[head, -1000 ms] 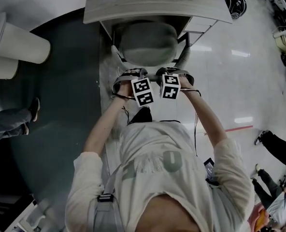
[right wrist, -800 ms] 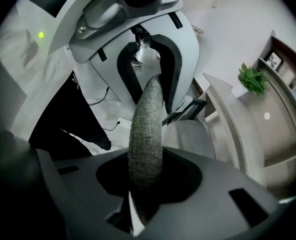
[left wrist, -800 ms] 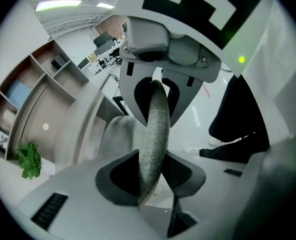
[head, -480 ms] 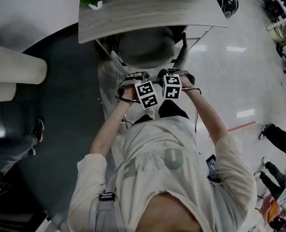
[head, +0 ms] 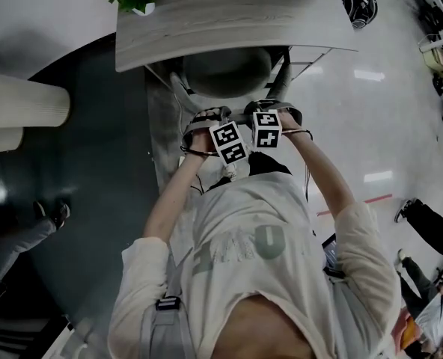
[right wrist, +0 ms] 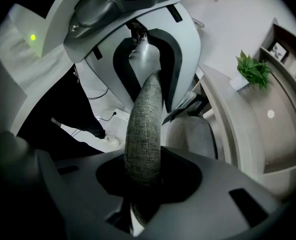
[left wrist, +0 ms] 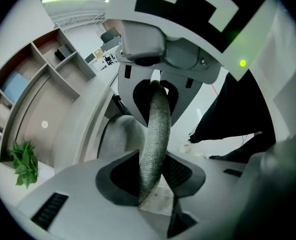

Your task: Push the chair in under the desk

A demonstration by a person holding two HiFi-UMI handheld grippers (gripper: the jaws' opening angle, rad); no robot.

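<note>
Left gripper (left wrist: 153, 176) and right gripper (right wrist: 145, 179) both pinch the chair's backrest rim (left wrist: 158, 119) side by side, probably so the push goes straight. The seat (head: 225, 72) ahead of them sits partly under the desk (head: 206, 28).

The person's shirt (head: 269, 241) has one big pale mark that looks like a 0. The marks next to it are too faint to read. The left marker cube (head: 230, 141) and the right marker cube (head: 266, 129) show black and white squares, not words.
</note>
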